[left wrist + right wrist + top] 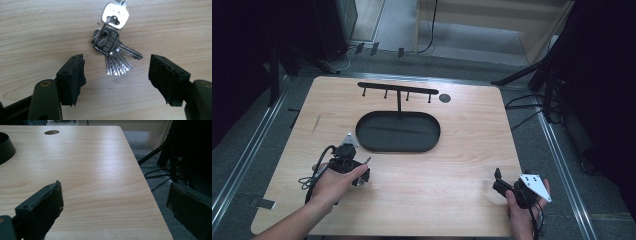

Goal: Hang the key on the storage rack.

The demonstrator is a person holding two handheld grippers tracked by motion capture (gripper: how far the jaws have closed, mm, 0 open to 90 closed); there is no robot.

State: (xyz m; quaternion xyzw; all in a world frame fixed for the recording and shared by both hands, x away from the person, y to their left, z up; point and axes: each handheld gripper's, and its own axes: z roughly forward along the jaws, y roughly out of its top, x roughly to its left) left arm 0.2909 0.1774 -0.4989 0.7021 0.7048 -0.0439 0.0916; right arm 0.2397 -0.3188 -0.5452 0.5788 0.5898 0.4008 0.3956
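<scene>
The table (452, 165) is pale wood-grain laminate, smooth with a soft sheen that catches the light near its far right corner. On it, just ahead of the left gripper (117, 75), lies a bunch of keys (113, 47) in bright silvery metal, glossy on the flat heads, strung on a darker wire ring. That gripper's jaws are matt black plastic faced with rough, frayed black padding. The oval tray (398, 132) beyond the keys looks matt black, as does the thin hook rack (398, 90) rising behind it.
</scene>
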